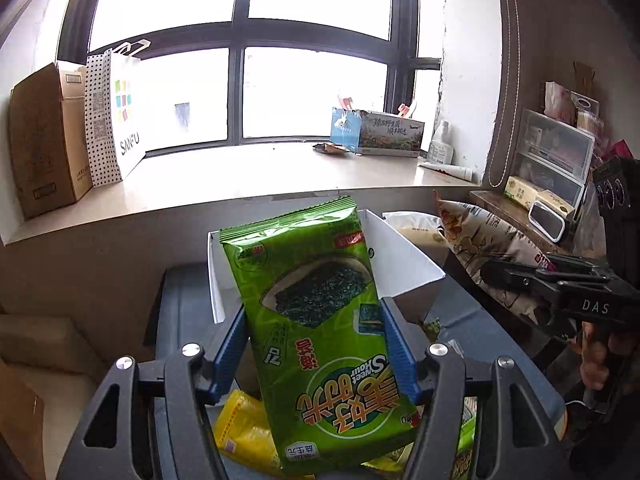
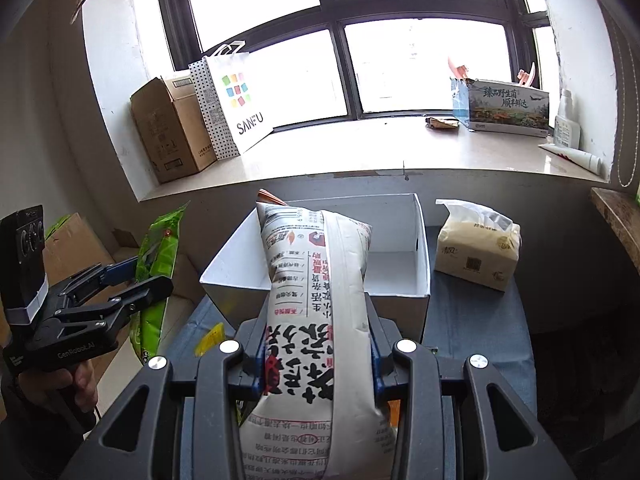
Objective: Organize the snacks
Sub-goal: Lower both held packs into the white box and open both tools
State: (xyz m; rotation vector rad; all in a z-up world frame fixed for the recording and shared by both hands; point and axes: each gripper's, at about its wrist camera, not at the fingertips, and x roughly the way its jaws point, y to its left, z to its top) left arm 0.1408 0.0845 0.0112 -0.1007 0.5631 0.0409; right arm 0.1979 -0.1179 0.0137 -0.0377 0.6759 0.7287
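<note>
A wide dark-framed window and a pale windowsill (image 2: 360,168) fill the background, and a desk (image 2: 480,320) covered in blue-grey cloth is set below it, with a white open box (image 2: 420,240) standing toward its far edge. The step in hand is judged to be the carrying of two snack bags to that box. A green seaweed packet (image 1: 316,320) is pinched between the blue pads of the left tongs (image 1: 316,344) and is held upright, in front of the box, whose white walls show behind it at 12 and 1 o'clock. A white printed snack bag (image 2: 316,320) is clamped by the right tongs (image 2: 318,348), its top overlapping the near wall of the box at 12 o'clock. The box appears empty where its floor is visible. The next move is judged to call for each bag to be carried over the near wall, lowered inside and only then released, one bag after the other so that the tongs are kept apart. Counted: two tongs, two held bags, one box, one tissue pack (image 2: 476,248) at 2 o'clock of the box, one yellow packet (image 1: 244,428) lying on the desk below the green packet, and further wrappers beside it that cannot be counted.
</note>
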